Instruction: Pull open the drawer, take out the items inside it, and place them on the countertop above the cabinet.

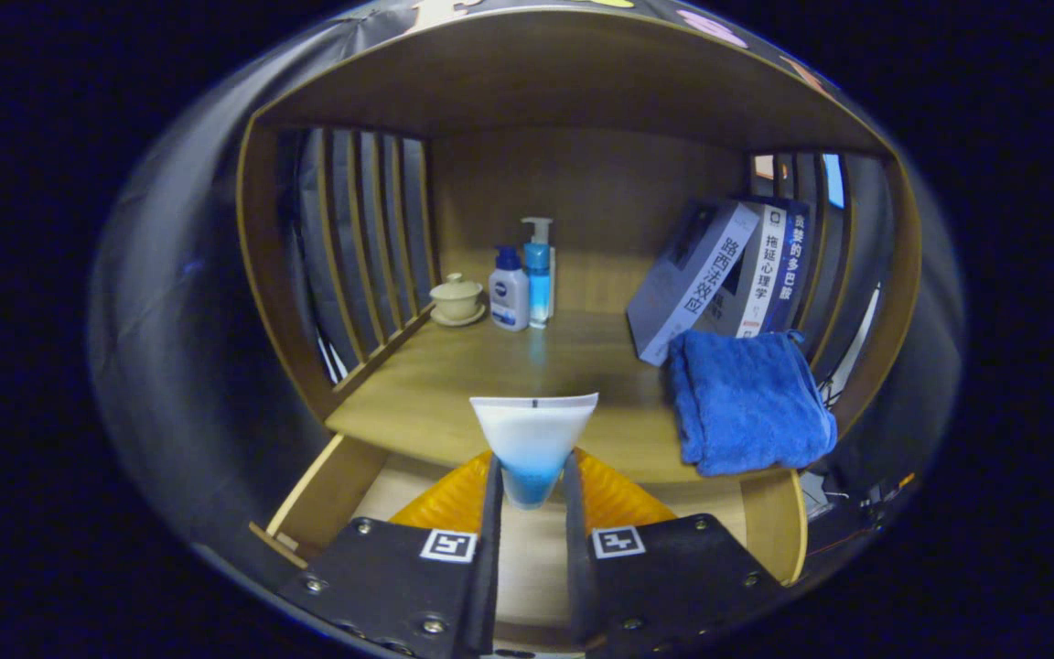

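- White-and-blue plastic tube (pixel 532 446): we are gripping it, jaws closed on its lower end, above the open wooden drawer (pixel 326 494).
- Folded blue towel (pixel 747 403) is lying on the tabletop (pixel 509 375).

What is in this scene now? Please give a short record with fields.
gripper: gripper shut on the tube, held above the open drawer
countertop: lidded cup, two pump bottles at the back
right side: leaning books, blue towel in front of them, at the counter's front edge
task stage: tube lifted, not yet set down
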`<state>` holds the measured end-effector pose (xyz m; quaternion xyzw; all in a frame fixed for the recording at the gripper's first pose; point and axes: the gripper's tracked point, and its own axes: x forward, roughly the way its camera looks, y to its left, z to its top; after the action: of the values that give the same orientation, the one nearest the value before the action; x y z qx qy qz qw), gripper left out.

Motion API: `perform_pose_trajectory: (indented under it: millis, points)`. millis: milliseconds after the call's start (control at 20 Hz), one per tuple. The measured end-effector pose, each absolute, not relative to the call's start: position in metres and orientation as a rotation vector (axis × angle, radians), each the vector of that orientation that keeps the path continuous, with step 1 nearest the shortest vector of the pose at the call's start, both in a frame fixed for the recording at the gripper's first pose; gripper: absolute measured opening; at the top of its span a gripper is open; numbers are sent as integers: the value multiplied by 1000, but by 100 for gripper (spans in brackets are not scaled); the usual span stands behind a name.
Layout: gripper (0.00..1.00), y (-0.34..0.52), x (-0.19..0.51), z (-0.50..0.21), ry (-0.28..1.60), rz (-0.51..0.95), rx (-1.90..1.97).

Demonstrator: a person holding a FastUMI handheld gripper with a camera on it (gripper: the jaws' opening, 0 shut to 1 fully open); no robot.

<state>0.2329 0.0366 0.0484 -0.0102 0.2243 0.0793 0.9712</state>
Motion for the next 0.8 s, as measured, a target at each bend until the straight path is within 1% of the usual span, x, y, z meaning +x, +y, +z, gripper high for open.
perform_pose_trajectory:
  millis: [200,400,700,800]
  points:
    - [31,20,272,41,457,101,-10]
    - [30,19,304,30,465,72,20]
    - [30,32,319,12,484,80,19]
    - [30,32,320,15,463,67,10]
